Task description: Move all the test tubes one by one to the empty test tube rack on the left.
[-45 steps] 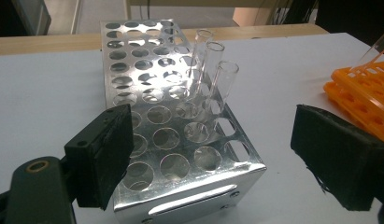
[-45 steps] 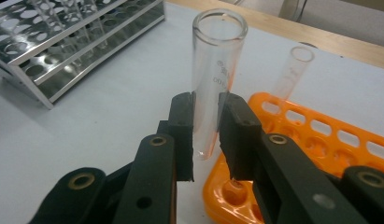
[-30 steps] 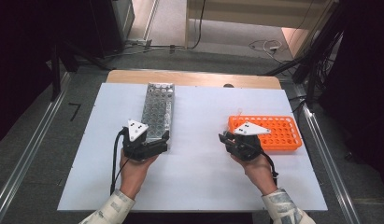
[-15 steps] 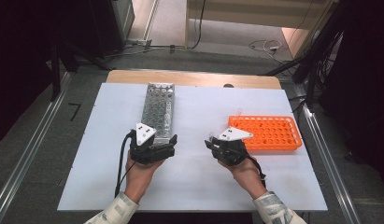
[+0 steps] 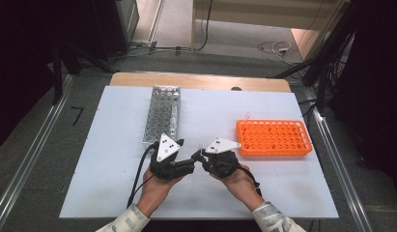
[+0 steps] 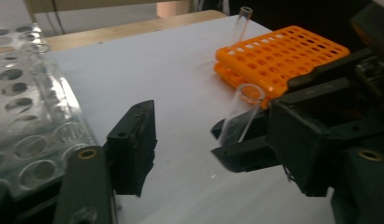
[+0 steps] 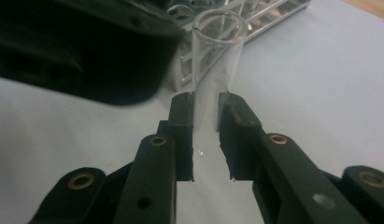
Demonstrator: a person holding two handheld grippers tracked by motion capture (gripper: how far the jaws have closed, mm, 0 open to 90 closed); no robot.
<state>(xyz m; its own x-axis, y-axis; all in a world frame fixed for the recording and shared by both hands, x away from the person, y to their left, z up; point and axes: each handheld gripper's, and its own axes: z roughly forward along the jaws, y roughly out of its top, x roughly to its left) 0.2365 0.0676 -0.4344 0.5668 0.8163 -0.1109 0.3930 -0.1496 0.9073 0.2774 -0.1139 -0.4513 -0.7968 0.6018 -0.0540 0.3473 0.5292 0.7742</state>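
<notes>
Tube handoff, mid-table, both grippers nose to nose near my edge of the table [image 5: 114, 193].

Right gripper [image 7: 206, 112] is clamped on a clear glass tube [image 7: 216, 60], jaws pinching its lower body, open mouth pointing away from me. Left gripper [image 6: 180, 140] stands wide, nothing between its jaws; the tube [image 6: 238, 116] sits just beside its far jaw, tilted, not touching it as far as I can tell.

How I'd do this step well:
- bring the left gripper's jaws around the free upper part of the tube, above the right gripper's pinch, so the two grips don't collide
- square the jaws to the tube axis first; it's tilted, and a skewed pinch on glass will slip or roll
- close slowly, light force, glass
- release the right gripper only once the left grip is firm

Further out: clear rack [image 5: 162, 113] on the left side of the table, orange rack [image 5: 273, 137] on the right, one more tube [image 6: 242, 21] standing upright at the orange rack's far corner. Judging by that, this tube likely goes from one rack to the other; can't tell which way.
</notes>
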